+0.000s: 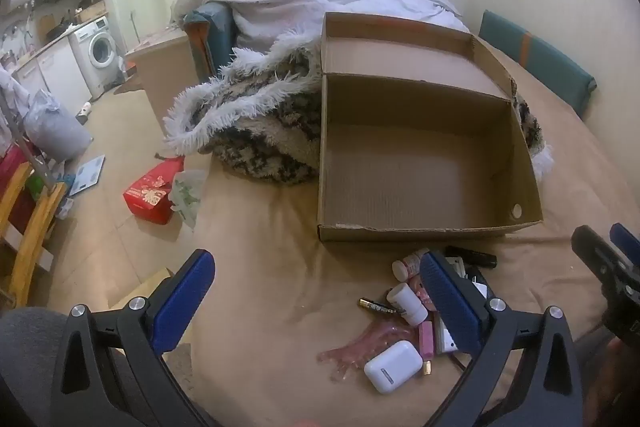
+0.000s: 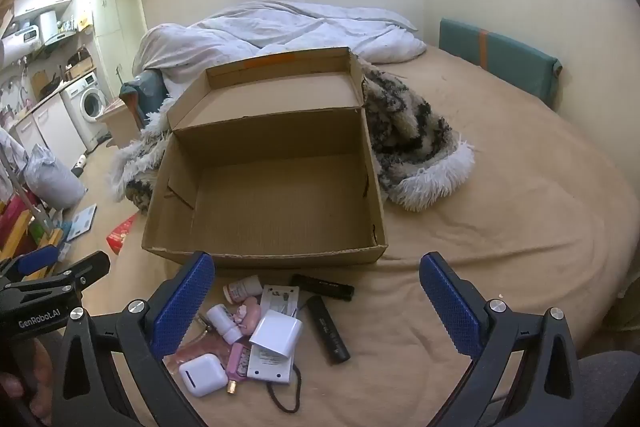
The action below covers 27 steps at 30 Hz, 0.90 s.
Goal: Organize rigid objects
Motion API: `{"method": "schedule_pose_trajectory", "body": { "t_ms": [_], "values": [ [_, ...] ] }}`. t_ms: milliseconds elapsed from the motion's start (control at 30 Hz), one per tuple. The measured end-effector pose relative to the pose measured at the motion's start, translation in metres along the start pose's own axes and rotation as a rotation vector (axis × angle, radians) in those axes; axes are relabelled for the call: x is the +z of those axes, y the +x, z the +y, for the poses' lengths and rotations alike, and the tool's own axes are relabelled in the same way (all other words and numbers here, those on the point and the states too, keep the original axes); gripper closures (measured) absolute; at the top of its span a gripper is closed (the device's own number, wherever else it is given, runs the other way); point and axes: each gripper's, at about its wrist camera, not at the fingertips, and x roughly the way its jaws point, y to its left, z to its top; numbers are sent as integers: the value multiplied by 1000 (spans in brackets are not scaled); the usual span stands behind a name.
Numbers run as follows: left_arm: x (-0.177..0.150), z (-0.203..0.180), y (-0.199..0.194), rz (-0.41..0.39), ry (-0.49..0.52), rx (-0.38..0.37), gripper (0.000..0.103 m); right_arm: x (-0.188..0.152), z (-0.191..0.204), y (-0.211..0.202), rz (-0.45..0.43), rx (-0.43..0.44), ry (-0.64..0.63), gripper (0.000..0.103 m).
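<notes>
Cardboard, the empty box sits open on the bed, and the small hard things lie heaped just before its near wall. Both the left gripper and right gripper hover with jaws released, holding nothing. The white earbud case looks light, smooth and slippery; pinching its flat sides seems safest.

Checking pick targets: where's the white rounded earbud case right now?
The white rounded earbud case lies on the tan bedsheet, nearest corner of the pile, beside the pink rectangular bottle, short of the empty cardboard box.
</notes>
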Motion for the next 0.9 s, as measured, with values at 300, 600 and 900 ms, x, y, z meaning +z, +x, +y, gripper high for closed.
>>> {"method": "schedule_pose_trajectory", "body": {
  "t_ms": [300,600,900],
  "values": [
    [-1,-1,1,14,-7,-9,1,1,0,-1,-11,-6,-2,0],
    [-1,1,1,18,-9,-15,1,0,0,0,-12,-12,-8,0],
    [0,1,-2,6,-6,-3,1,0,1,0,-12,-15,-12,0]
  ]
}}
